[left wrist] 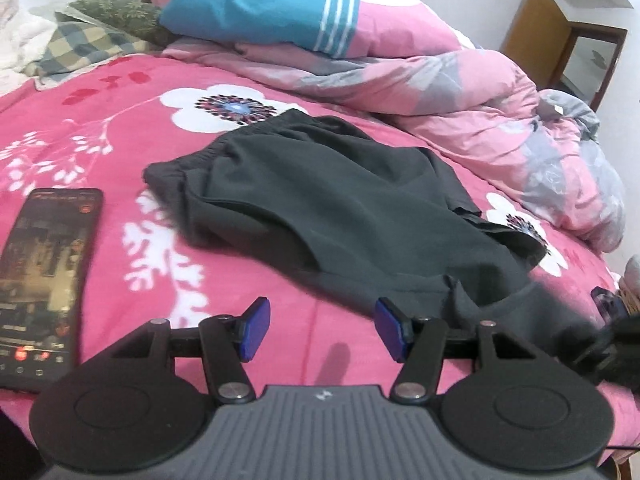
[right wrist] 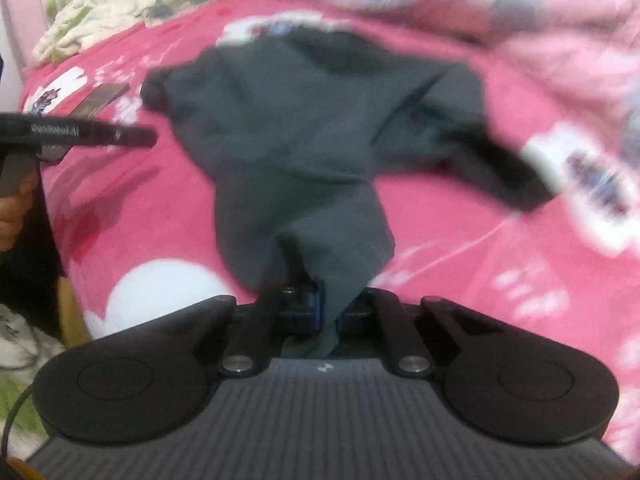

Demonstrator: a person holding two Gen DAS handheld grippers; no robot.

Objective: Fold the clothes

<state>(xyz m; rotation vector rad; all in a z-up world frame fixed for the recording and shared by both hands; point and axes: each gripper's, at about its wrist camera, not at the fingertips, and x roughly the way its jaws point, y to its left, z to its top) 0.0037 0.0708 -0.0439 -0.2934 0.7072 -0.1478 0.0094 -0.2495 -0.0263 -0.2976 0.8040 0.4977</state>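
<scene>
Dark grey shorts [left wrist: 340, 200] spread on a pink floral bedsheet [left wrist: 120, 128], elastic waistband toward 11 o'clock in the left wrist view, leg hems trailing toward 4 and 5 o'clock. Long axis running roughly from 10 to 4 o'clock across that view.

Left gripper [left wrist: 322, 330]: blue pads [left wrist: 390, 328] standing about half apart, nothing between them, bare sheet beneath. Nearest fabric, a hem corner, lying just beside the right-hand pad at 1 o'clock from the fingertip midpoint.

Right gripper [right wrist: 320, 314]: jaws closed tight on a pinched hem of the shorts [right wrist: 320, 140], cloth rising from the pads toward 12 o'clock and fanning into the body of the garment. Strong blur across the right wrist view.

Left tool and the hand gripping it visible at 9 o'clock in the right wrist view, well apart from the cloth. Phone [left wrist: 40, 276] lying at 9 o'clock in the left wrist view, clear of the garment. Rumpled quilt [left wrist: 500, 100] at 1 to 2 o'clock.

Judgement: right hand already on the garment, so nearer; a free hem for the left lying close, toward 1 o'clock.
</scene>
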